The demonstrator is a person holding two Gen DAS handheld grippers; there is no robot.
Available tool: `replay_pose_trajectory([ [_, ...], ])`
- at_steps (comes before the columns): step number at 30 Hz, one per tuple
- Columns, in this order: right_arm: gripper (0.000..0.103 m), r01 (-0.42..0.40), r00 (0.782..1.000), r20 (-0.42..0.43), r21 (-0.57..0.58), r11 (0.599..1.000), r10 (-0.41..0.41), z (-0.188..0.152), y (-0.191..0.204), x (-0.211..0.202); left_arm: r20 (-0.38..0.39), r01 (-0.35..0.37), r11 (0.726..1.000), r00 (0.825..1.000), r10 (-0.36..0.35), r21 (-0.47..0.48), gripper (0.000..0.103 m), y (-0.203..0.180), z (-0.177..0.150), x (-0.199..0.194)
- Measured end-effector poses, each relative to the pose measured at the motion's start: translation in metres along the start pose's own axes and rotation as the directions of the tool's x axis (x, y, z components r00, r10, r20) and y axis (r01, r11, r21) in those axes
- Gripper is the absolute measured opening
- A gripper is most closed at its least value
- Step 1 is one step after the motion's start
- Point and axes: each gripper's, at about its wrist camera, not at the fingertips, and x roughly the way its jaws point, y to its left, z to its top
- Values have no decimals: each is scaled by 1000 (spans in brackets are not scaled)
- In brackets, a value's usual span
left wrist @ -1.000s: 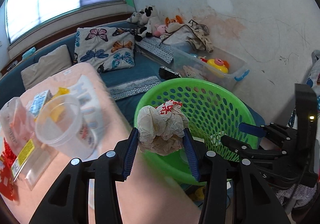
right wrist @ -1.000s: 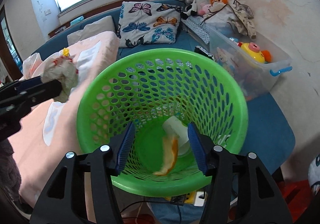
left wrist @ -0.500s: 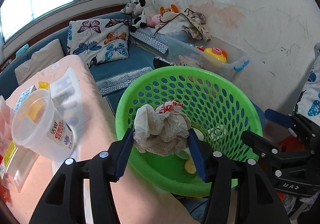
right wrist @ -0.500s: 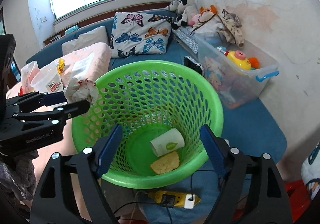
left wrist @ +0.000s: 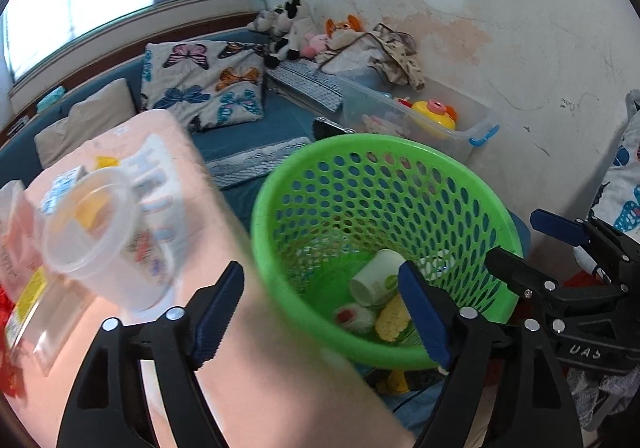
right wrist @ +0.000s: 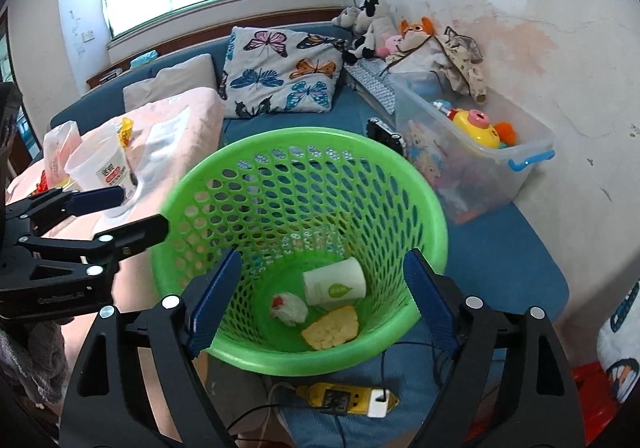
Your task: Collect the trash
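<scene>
A green perforated basket (left wrist: 452, 167) (right wrist: 432, 207) stands beside the pink-covered table. Inside lie a crumpled paper ball (right wrist: 289, 308) (left wrist: 356, 318), a white paper cup (right wrist: 334, 282) (left wrist: 376, 280) and a yellow corn piece (right wrist: 330, 332) (left wrist: 394, 322). My left gripper (left wrist: 324, 312) is open and empty at the basket's near rim. My right gripper (right wrist: 320, 296) is open and empty above the basket's front rim. A clear plastic cup (left wrist: 104, 240) (right wrist: 102, 171) and plastic wrappers (left wrist: 20, 248) sit on the table.
The pink table (left wrist: 256, 368) is at left. A clear toy bin (right wrist: 476, 155) stands against the wall. A butterfly pillow (right wrist: 280, 75) lies on the blue sofa. A yellow power strip (right wrist: 348, 398) with cables lies under the basket.
My left gripper opened and the crumpled paper ball dropped into the basket. The left gripper drew back toward the table. The right gripper stayed open and lifted slightly.
</scene>
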Motion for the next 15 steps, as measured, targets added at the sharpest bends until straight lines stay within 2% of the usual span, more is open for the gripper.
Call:
replay_pose_trajectory([
  [7,87,-104,994,-19,-24,994,103,5,27,-1,30,-78,996,996,80,-45,80,39,-12,-34],
  [15,92,-216,976,-21,-107,970,215,14,87,-7,45,-185,978,981,190,-94,80,92,-29,-72],
])
